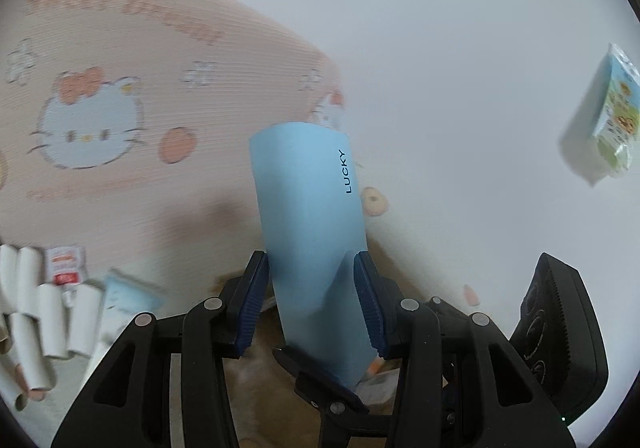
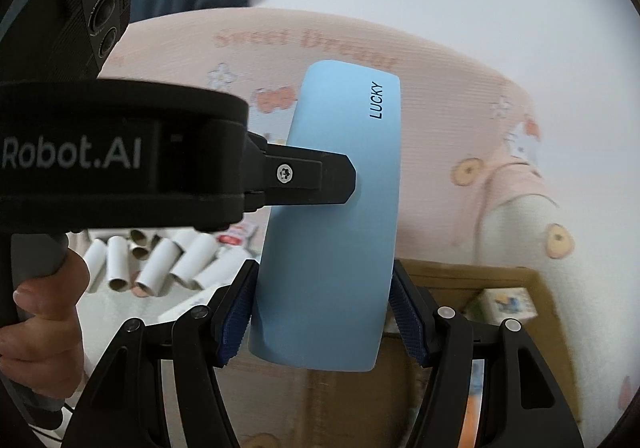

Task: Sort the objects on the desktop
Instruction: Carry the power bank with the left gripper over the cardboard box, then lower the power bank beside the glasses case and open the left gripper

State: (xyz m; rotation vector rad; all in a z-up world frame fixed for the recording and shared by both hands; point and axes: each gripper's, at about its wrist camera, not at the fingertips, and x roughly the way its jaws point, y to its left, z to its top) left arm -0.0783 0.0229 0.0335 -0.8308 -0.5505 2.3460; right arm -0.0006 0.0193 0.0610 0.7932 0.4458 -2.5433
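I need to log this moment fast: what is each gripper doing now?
Left gripper: closed on the blue case.
Right gripper: closed on the same blue case, at its other end.

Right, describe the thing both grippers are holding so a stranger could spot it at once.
Start at the pink cartoon-cat cloth over the white surface. In front of it, the left gripper and right gripper both clamp a light blue case. Unlike the white cardboard tubes nearby, it is flat, rounded and printed LUCKY.
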